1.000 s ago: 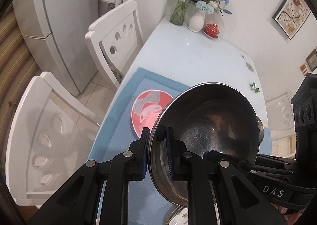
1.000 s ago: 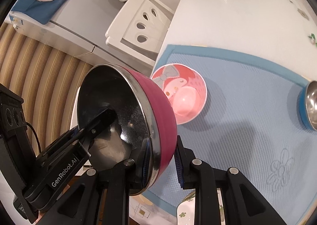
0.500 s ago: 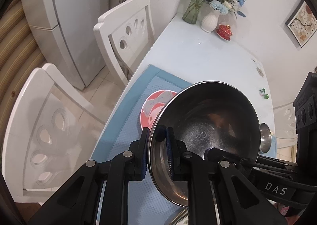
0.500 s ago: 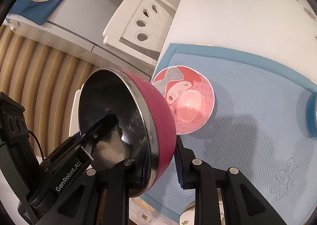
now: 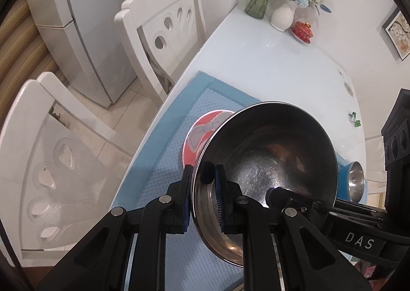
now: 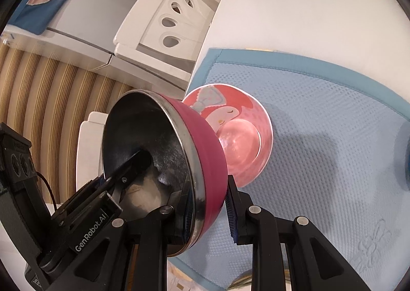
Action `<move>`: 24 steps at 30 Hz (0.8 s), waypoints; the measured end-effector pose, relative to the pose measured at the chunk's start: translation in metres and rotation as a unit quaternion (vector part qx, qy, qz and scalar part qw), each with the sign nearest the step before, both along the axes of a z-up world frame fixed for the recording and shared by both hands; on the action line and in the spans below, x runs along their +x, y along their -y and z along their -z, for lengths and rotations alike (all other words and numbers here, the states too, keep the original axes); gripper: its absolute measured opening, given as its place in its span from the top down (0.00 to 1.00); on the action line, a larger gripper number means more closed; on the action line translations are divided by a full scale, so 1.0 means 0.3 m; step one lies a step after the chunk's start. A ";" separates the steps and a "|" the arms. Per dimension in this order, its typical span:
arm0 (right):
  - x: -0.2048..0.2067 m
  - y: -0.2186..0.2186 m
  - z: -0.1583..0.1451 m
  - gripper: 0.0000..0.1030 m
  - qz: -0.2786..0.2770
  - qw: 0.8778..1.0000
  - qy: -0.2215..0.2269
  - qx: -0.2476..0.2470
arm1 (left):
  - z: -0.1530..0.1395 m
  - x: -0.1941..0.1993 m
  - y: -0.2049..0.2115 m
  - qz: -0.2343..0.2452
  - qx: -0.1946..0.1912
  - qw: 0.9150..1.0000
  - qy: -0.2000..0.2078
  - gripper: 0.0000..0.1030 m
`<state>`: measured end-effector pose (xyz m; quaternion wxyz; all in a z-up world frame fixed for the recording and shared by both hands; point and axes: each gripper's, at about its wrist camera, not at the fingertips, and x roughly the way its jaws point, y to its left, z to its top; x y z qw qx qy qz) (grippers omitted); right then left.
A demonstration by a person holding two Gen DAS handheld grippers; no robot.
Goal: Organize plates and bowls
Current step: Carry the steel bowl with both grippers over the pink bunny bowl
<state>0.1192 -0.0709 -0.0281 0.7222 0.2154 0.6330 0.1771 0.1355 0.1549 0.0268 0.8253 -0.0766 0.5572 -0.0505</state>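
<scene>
Magenta-skinned steel bowl pinched rim-wise between both tools' ribbed pads.

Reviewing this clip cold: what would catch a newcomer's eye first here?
A tilted steel bowl with a magenta outside fills the foreground, gripped on its rim by both the left gripper and the right gripper. Just behind it, a pink cartoon bowl sits on the blue mat near the table edge. Flower vases stand at the far end.

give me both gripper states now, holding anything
Left gripper: closed on the rim of the magenta steel bowl.
Right gripper: closed on the same bowl's rim, opposite side.
</scene>
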 end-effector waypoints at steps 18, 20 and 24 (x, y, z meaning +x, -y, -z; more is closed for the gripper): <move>0.076 0.019 0.177 0.78 0.004 1.000 -0.026 0.007 | 0.151 0.110 0.016 0.016 0.009 1.000 -0.024 0.87; 0.084 0.023 0.195 0.78 0.006 0.999 -0.031 0.006 | 0.167 0.116 0.018 0.018 0.007 0.999 -0.028 0.87; 0.095 0.036 0.230 0.78 0.010 0.999 -0.041 0.008 | 0.196 0.130 0.022 0.021 0.004 0.999 -0.035 0.87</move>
